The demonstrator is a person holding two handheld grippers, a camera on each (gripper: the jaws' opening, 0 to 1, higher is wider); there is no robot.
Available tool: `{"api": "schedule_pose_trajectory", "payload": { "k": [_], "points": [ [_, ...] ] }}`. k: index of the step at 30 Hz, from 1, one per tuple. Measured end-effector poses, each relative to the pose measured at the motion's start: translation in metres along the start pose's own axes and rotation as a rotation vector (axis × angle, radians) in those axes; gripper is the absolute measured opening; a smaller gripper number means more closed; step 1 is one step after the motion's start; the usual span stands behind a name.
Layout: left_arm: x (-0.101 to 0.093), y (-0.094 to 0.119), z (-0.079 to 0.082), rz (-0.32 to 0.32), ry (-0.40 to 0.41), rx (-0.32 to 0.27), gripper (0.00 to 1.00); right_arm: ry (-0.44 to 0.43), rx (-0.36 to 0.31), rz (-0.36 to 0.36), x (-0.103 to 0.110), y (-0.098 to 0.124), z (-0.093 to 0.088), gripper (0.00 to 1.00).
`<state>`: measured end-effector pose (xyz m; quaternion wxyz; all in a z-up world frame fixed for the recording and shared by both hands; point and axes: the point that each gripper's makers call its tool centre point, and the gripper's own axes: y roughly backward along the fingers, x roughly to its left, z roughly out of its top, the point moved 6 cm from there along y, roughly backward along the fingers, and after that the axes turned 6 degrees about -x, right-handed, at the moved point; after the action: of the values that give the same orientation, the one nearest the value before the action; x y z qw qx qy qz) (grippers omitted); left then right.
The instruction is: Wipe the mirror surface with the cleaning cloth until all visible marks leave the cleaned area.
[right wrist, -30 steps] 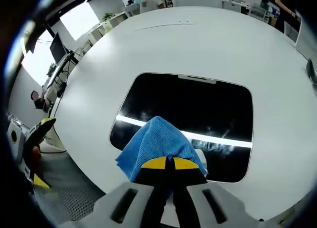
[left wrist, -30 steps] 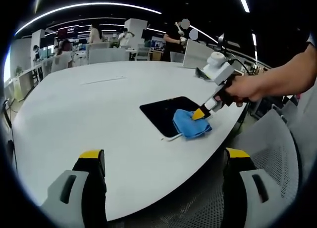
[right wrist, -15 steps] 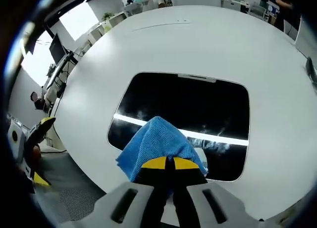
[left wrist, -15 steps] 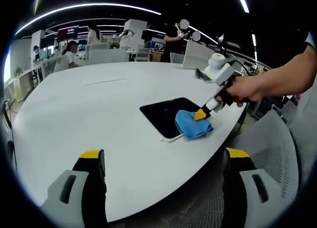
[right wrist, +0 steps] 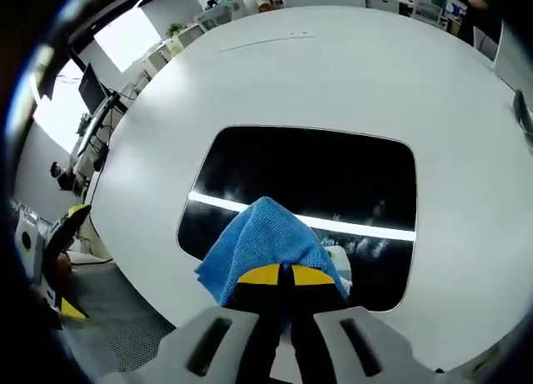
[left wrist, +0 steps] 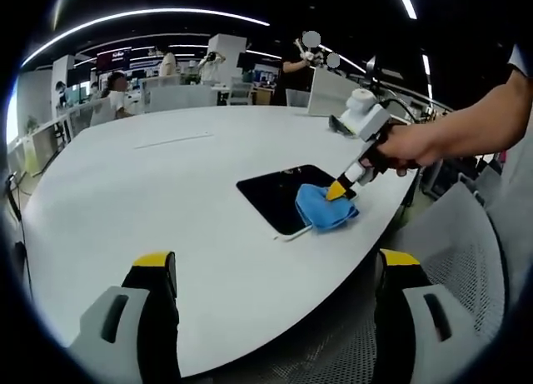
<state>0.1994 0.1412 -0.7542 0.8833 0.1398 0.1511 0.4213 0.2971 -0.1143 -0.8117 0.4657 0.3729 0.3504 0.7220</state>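
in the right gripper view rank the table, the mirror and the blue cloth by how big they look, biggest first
1. Table, largest.
2. Mirror.
3. Blue cloth, smallest, though it sits nearest the camera, pinched in the right gripper, so it looks bigger than it is.

Your left gripper view looks from just off the near edge of the white table [left wrist: 166, 201], low and almost level, facing across the top to the far office desks. It stands well back, so you see the mirror [left wrist: 283, 192] and the blue cloth [left wrist: 323, 209] small, at the right, with the right gripper [left wrist: 337, 191] coming in from that side.

Your right gripper view sits close above the same mirror [right wrist: 308, 176], tilted steeply down along its own jaws, with the cloth [right wrist: 258, 242] just in front. Both views share mirror, cloth and table [right wrist: 333, 76]. The yellow tip at its left edge is probably your left gripper [right wrist: 71, 217].
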Motion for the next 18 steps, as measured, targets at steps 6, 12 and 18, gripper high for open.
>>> {"api": "schedule_pose_trajectory", "payload": {
  "k": [6,12,18],
  "points": [
    [0.001,0.000,0.001,0.001,0.009,-0.009,0.99,-0.006,-0.005,-0.007,-0.004,-0.005,0.010,0.00],
    [0.001,0.000,0.002,-0.003,0.010,-0.017,0.99,0.005,-0.015,-0.032,-0.007,-0.011,0.021,0.00],
    [0.000,-0.001,0.001,-0.010,0.004,-0.012,0.98,0.003,-0.014,-0.044,-0.010,-0.015,0.031,0.00]
  ]
}}
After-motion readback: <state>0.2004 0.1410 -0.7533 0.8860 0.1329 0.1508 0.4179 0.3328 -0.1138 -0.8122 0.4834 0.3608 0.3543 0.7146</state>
